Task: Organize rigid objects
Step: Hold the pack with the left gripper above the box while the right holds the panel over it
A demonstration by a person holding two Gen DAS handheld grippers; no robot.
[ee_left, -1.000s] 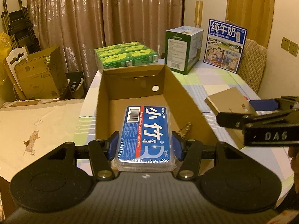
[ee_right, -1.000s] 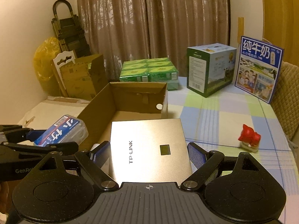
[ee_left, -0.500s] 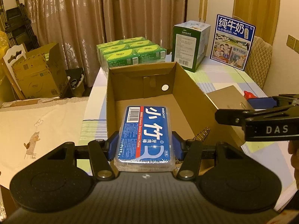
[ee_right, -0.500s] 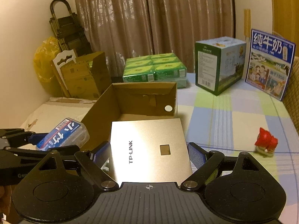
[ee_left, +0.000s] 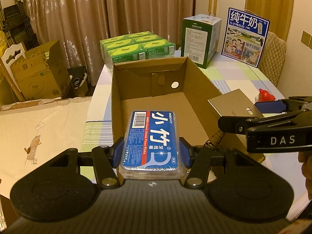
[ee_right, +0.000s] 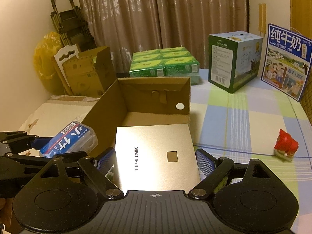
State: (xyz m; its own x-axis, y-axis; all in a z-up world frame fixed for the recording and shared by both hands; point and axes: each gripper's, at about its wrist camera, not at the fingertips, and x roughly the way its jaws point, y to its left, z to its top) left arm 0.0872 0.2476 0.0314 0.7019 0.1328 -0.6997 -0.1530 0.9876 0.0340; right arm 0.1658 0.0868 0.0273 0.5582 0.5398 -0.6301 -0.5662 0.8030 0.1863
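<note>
Right now, biggest thing first: table with checked cloth (ee_right: 243, 117) runs under and ahead of both grippers. Open cardboard box (ee_left: 197, 81) sits on it straight ahead of the left gripper (ee_left: 151, 152) and ahead-left of the right gripper (ee_right: 156, 161); box floor looks bare, white round sticker on the far wall. Past the box: green carton pack (ee_left: 136, 46), green-and-white cube carton (ee_right: 234, 58), blue milk carton (ee_right: 286, 58), all well apart from the tools.

Right gripper spread wide, both blue pads pressing the side edges of the flat gold TP-LINK box (ee_right: 156, 156), held roughly level; its far edge sits over the cardboard box's near rim. Left gripper pinches the blue floss pick case (ee_left: 153, 140) by its long sides, label up, nose over the near end of the cardboard box. Small red figurine (ee_right: 285, 145) stands on the cloth to the right of the right gripper, untouched.

Step in hand, my read: both items going into the cardboard box.

How to do it well:
- Flat gold box goes in first, laid flat on the floor, so the small case does not get trapped under it.
- Clear the near rim before lowering; the gold box looks close to the box's inner width, so keep it square to the walls.
- Keep the two tools apart; they are near each other at the box mouth.
- Loosen each grip only once the item rests on the floor, no dropping.
</note>
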